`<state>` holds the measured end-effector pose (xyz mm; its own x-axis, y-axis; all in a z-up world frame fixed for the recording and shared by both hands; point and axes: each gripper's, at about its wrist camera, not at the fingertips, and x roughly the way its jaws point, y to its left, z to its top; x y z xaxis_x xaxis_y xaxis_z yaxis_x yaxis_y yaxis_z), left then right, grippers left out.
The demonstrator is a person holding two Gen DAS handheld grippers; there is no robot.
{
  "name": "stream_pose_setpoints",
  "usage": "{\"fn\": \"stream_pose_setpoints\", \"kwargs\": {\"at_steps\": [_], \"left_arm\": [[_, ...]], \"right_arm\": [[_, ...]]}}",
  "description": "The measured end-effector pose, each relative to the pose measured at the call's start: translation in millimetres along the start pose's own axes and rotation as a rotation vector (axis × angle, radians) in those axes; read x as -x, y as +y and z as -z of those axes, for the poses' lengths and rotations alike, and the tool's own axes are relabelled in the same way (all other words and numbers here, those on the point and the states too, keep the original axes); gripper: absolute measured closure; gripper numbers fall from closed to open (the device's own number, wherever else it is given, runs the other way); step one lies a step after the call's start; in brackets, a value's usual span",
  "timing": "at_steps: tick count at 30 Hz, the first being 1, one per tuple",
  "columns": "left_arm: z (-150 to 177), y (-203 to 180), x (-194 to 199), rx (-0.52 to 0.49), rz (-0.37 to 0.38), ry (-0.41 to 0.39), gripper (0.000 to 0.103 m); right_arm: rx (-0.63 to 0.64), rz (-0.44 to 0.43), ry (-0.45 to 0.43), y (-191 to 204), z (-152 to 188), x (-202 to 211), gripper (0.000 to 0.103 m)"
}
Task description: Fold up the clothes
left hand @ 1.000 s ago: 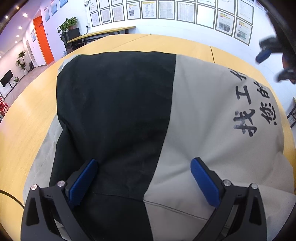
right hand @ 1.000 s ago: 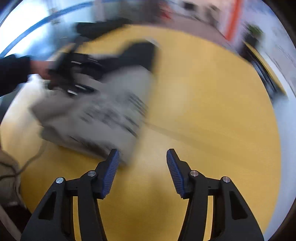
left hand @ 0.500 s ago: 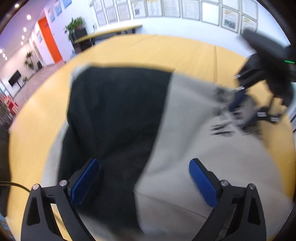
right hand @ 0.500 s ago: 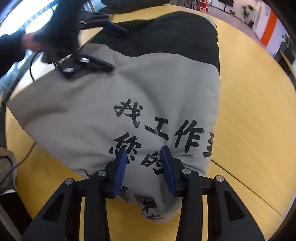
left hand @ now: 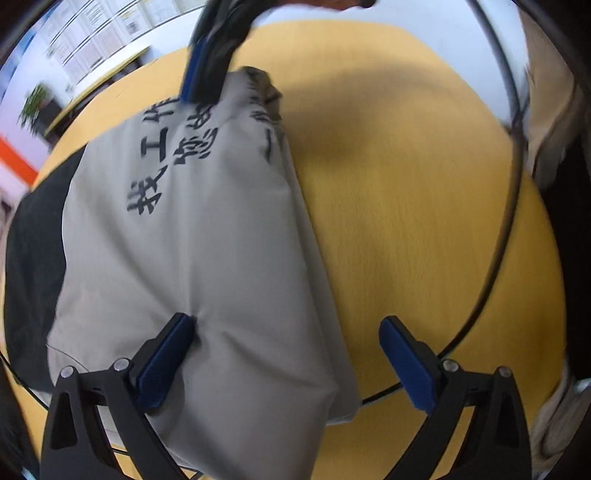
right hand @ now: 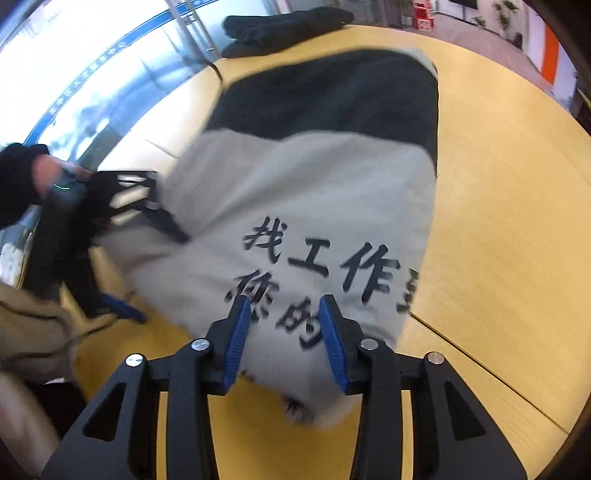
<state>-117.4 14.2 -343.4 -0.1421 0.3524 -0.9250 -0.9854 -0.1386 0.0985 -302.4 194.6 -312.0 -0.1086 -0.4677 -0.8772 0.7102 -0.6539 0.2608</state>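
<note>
Grey-and-black folded garment (right hand: 303,192) with black lettering lies on the yellow table (right hand: 509,229). Right gripper (right hand: 282,334) has just narrowed, pinching its near edge; left gripper (left hand: 284,354) gapes wide over a corner. Lettering blurred.

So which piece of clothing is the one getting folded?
Look at the big yellow table. The grey and black garment lies in the middle, with big black writing printed on its grey part. The dark clothes pile at the far edge has none.

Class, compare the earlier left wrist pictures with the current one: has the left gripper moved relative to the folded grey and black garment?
Yes. The left gripper has shifted toward the garment's grey edge: its jaws earlier straddled the black-grey boundary, and now one finger hangs over bare table.
</note>
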Motion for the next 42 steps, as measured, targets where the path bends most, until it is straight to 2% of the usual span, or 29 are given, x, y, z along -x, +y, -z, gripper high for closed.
{"fn": "stream_pose_setpoints", "kwargs": {"at_steps": [2,3,5,6,7,10,13,16,18,20,23,26,30,32,33,35,37,42], "left_arm": [[-3,6,4,0.056,0.032,-0.018,0.001],[-3,4,4,0.05,0.027,-0.018,0.001],[-2,2,3,0.052,0.02,-0.022,0.001],[-1,3,4,0.068,0.022,-0.029,0.001],[-1,5,6,0.087,0.025,-0.036,0.001],[1,13,23,0.175,0.028,-0.061,0.001],[12,27,65,0.343,-0.004,-0.125,0.002],[31,53,126,0.566,-0.106,-0.2,0.002],[28,56,158,0.701,-0.181,-0.233,0.002],[42,60,195,0.833,-0.232,-0.251,0.002],[47,69,227,0.95,-0.252,-0.269,0.001],[32,77,204,0.998,-0.201,-0.208,0.001],[7,91,99,1.039,-0.068,-0.132,0.002],[11,90,60,1.063,-0.033,-0.037,0.003],[12,87,43,1.061,-0.028,0.003,0.004],[14,76,25,1.002,-0.077,0.038,0.003],[16,68,19,0.975,-0.107,0.029,0.003],[28,58,15,1.018,-0.155,-0.056,0.001]], "right_arm": [[0.026,-0.019,0.047,4,5,19,0.063],[0.015,-0.018,0.091,-4,6,16,0.064],[-0.019,-0.007,0.143,-21,8,7,0.076],[-0.042,0.001,0.158,-30,8,0,0.087],[-0.072,0.0,0.179,-38,3,-9,0.09],[-0.117,-0.01,0.231,-48,-2,-34,0.091],[-0.136,-0.002,0.26,-49,-12,-55,0.096],[-0.173,-0.018,0.262,-57,-12,-51,0.099],[-0.176,-0.024,0.267,-59,-13,-48,0.099],[-0.174,-0.025,0.279,-60,-14,-46,0.099],[-0.166,-0.026,0.292,-61,-16,-42,0.099],[-0.145,-0.016,0.312,-59,-19,-38,0.1],[-0.12,0.004,0.339,-57,-23,-33,0.1],[-0.111,0.009,0.355,-56,-25,-31,0.1],[-0.115,0.005,0.363,-58,-26,-29,0.1],[-0.111,0.003,0.379,-58,-28,-27,0.1],[-0.096,0.012,0.388,-57,-29,-24,0.1],[-0.129,-0.01,0.388,-62,-31,-11,0.101]]}}
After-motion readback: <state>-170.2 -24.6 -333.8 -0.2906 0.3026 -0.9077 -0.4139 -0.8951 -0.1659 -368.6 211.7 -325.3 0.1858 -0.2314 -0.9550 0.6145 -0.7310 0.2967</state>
